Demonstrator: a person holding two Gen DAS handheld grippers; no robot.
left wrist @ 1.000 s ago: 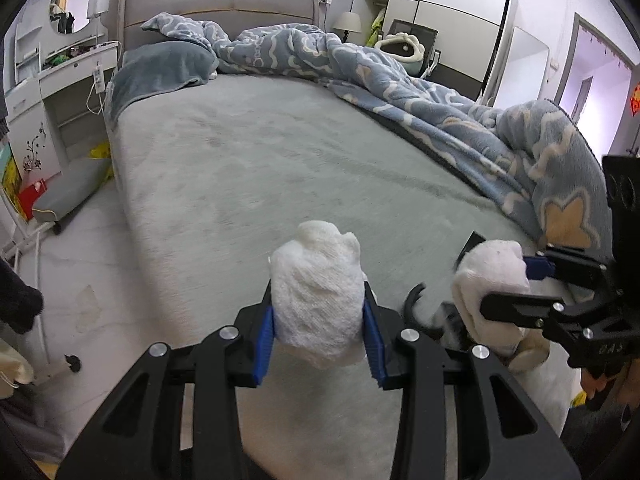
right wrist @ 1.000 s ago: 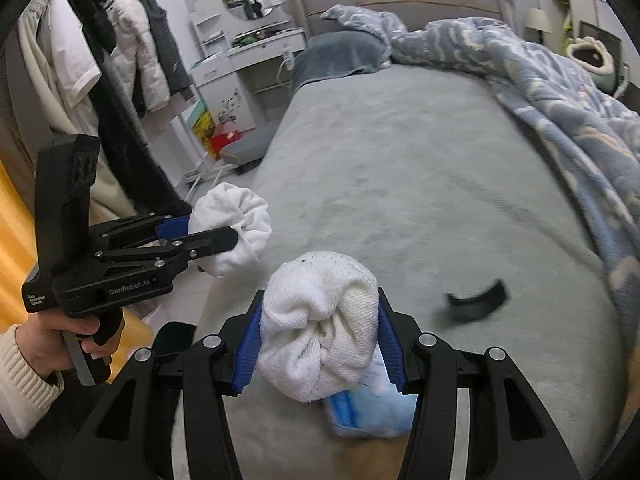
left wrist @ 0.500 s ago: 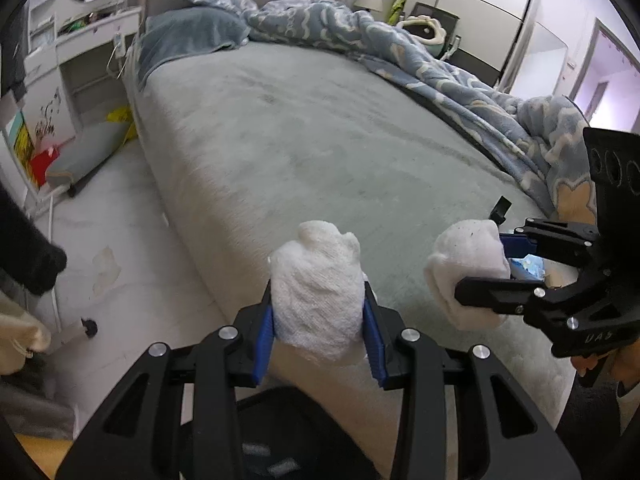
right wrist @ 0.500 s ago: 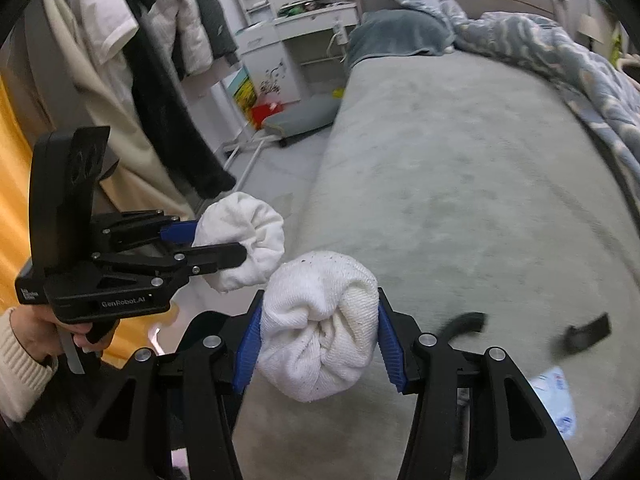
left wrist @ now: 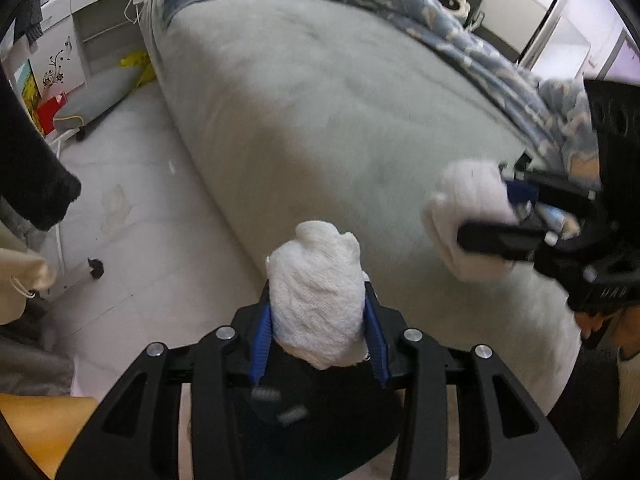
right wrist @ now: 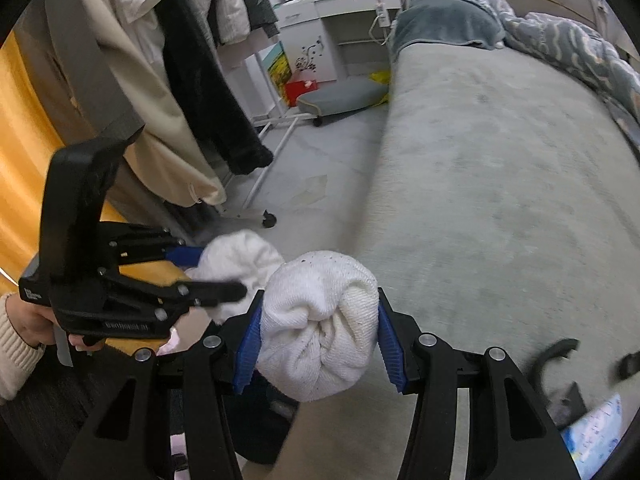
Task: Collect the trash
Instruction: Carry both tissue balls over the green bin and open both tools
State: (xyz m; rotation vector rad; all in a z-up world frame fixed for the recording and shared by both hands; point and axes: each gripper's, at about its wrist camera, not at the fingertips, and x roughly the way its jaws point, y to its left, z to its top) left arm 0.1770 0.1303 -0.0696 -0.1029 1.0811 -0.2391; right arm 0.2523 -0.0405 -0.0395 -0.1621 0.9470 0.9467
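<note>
Two grippers loaded. Left gripper (left wrist: 318,322): fingers pinching white wad (left wrist: 318,300), long axis toward 12 o'clock, over dark bin (left wrist: 320,432) at 6 o'clock. Right gripper (right wrist: 318,334): fingers pinching second wad (right wrist: 320,320), rolled end facing camera, above bed (right wrist: 500,180) edge. Risk: early release beside bin drops wad on floor (left wrist: 132,220); motion blur suggests fast travel.

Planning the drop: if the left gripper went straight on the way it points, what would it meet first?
Probably the near edge of the grey-green bed, ahead of the left gripper shut on its white rolled cloth; depth is unclear, so possibly the pale floor.
</note>
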